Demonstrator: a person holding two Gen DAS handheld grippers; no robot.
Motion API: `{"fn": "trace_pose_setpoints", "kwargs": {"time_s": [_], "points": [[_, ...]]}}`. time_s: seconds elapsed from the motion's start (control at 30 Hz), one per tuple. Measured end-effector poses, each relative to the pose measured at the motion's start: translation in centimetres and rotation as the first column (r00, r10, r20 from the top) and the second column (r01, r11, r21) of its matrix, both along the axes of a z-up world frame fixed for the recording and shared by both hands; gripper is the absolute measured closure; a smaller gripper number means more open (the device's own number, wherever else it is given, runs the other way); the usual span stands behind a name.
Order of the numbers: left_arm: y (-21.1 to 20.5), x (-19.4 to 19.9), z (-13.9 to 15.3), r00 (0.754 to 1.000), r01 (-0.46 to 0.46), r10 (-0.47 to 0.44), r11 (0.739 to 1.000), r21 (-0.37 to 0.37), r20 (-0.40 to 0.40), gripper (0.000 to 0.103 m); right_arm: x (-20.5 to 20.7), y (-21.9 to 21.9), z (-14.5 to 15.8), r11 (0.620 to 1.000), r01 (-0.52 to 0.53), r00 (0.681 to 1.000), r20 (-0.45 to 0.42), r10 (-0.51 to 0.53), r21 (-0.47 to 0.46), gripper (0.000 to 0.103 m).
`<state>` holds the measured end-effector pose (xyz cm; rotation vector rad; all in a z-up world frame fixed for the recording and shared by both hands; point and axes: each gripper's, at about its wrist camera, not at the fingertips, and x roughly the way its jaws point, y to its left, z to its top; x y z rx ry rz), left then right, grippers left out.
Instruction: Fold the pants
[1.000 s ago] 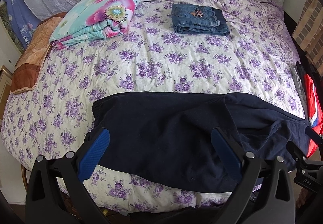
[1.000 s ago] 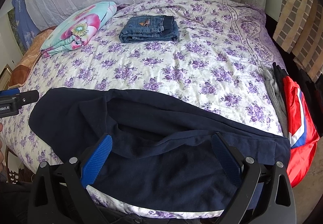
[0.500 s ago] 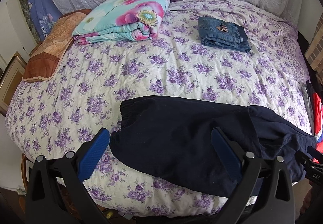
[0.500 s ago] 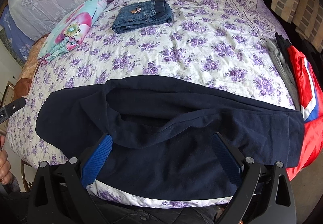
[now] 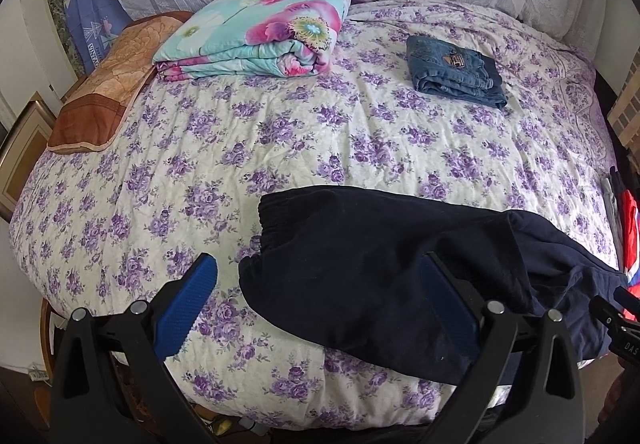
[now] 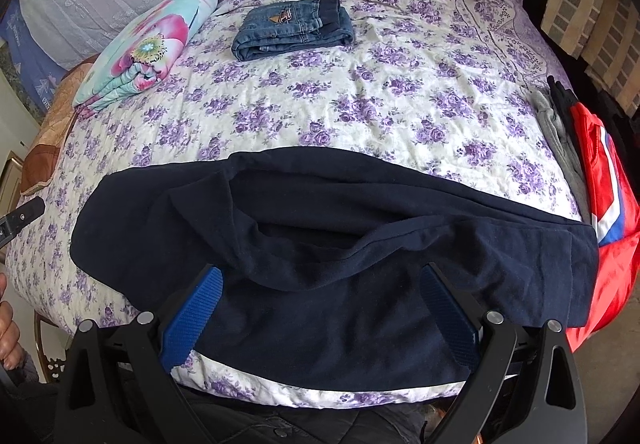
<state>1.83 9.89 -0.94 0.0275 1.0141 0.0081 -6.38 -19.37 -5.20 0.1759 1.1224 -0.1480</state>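
Your left tongs (image 5: pixel 316 304) are spread wide and hold nothing; the navy pants (image 5: pixel 380 276) lie on the bed (image 5: pixel 280 148) between and beyond their fingers, waistband toward the left finger. Your right tongs (image 6: pixel 320 308) are also wide open and empty, over the rumpled pants (image 6: pixel 320 244). Folded jeans (image 6: pixel 292 28) lie far ahead.

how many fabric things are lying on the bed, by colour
dark navy pants: 1
blue folded jeans: 1
turquoise and pink floral folded blanket: 1
brown and tan blanket: 1
red, white and blue garment: 1
grey garment: 1
total: 6
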Motion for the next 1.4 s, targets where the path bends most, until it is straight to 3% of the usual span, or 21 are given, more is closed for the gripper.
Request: {"fn": "trace_pose_setpoints", "kwargs": {"time_s": [1.4], "points": [[-3.5, 1.3, -0.7, 0.997, 0.078, -0.077, 0.996, 0.035, -0.030, 0.004, -0.4, -1.4, -0.2, 1.000, 0.030, 0.999, 0.012, -0.030, 0.000, 0.004]]}}
